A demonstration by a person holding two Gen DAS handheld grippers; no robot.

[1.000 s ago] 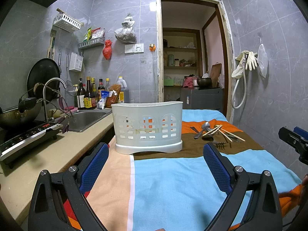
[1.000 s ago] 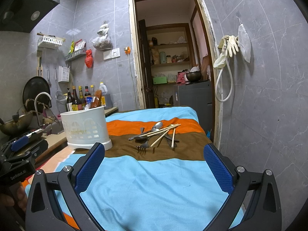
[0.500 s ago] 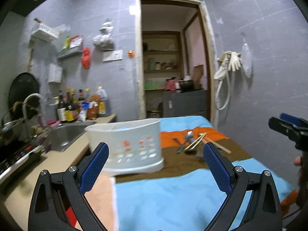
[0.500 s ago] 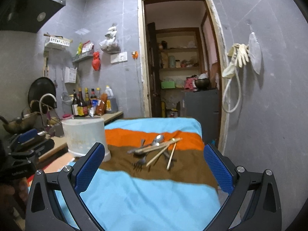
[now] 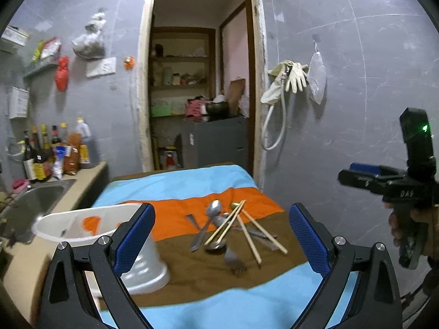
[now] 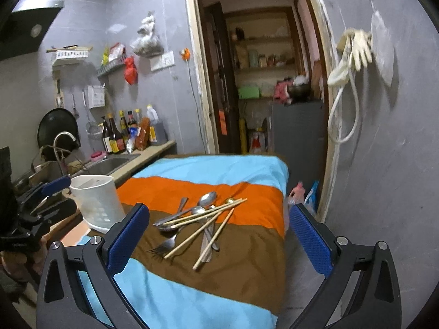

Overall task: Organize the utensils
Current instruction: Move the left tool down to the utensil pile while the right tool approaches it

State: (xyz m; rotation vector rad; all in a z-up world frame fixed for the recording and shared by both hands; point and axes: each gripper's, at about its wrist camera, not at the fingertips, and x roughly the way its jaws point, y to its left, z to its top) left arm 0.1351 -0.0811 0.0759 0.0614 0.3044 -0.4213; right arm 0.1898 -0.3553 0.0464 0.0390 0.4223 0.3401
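Observation:
A loose pile of utensils (image 5: pixel 229 229) (image 6: pixel 199 223) lies on the brown stripe of the striped cloth: spoons, a fork (image 6: pixel 163 245) and wooden chopsticks (image 6: pixel 212 240). A white slotted utensil holder (image 5: pixel 109 242) (image 6: pixel 96 203) stands to the left of the pile. My left gripper (image 5: pixel 221 242) hovers open in front of the pile, its left finger overlapping the holder. My right gripper (image 6: pixel 219 242) is open too, raised above the pile with nothing between its fingers. The other gripper shows at the edge of each view, held by a hand.
The striped cloth (image 6: pixel 208 175) covers a table whose right side (image 6: pixel 285 219) drops off beside the grey wall. A counter with a sink (image 6: pixel 109 164), bottles (image 6: pixel 118 137) and a faucet lies left. An open doorway (image 5: pixel 197 96) is behind the table.
Both grippers have risen and moved forward toward the utensil pile. The left one swung right, so the holder shifted from centre to the left of its view.

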